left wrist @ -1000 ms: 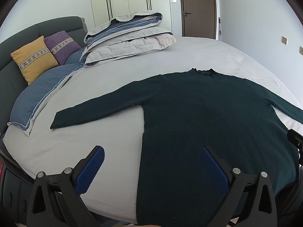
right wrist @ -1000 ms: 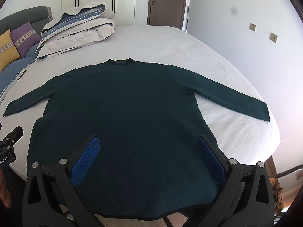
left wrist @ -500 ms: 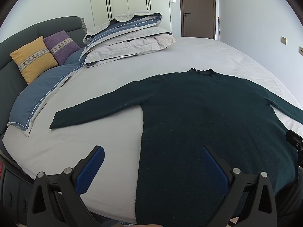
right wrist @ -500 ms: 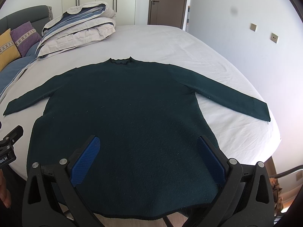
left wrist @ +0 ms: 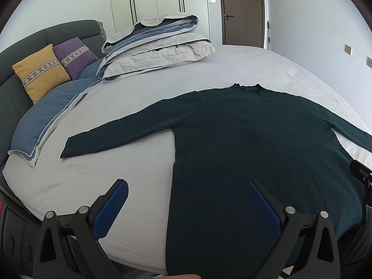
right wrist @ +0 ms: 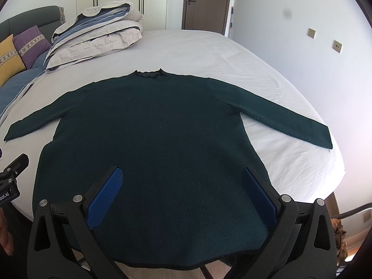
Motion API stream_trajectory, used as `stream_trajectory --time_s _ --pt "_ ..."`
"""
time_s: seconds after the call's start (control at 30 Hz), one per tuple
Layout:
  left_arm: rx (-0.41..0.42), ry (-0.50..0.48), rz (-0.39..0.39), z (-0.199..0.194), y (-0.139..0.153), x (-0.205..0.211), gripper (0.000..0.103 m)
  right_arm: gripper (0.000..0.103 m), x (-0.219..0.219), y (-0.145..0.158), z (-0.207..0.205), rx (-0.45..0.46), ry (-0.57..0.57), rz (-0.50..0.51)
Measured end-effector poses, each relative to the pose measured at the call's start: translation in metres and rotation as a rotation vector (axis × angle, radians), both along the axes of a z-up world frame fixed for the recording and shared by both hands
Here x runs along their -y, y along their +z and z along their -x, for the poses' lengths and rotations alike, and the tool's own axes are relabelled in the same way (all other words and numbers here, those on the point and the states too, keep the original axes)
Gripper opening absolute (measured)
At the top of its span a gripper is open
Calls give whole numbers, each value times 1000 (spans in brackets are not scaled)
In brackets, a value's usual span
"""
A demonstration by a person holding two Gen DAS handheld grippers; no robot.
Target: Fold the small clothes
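The left tongs (left wrist: 186, 205) hang released above the near left edge of the bed (left wrist: 244, 67), over the sweater's left hem. The dark green sweater (right wrist: 158, 139) lies flat, sleeves spread, hem seemingly overhanging the near edge. The right tongs (right wrist: 182, 193) gape released over its lower middle.

- One dark green sweater (right wrist: 162, 139), flat on the bed (right wrist: 209, 53), both sleeves out.
- Two cushions (left wrist: 41, 69) at the bed's headboard: one yellow, one purple.
- One folded duvet stack (left wrist: 158, 44) on the bed.
- Two grippers, left gripper (left wrist: 186, 200) and right gripper (right wrist: 181, 186), both spread wide.
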State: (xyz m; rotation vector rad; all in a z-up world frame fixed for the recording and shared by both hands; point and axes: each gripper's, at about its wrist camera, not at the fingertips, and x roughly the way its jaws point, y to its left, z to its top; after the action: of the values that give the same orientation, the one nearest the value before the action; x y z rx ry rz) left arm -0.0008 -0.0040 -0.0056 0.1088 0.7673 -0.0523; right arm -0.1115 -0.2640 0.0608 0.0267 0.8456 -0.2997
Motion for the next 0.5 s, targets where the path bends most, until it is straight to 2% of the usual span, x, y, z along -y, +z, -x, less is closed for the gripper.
stream_trajectory --time_s 0.5 --pt "-4 0 2 0 -2 3 103 103 -2 -3 0 -4 2 1"
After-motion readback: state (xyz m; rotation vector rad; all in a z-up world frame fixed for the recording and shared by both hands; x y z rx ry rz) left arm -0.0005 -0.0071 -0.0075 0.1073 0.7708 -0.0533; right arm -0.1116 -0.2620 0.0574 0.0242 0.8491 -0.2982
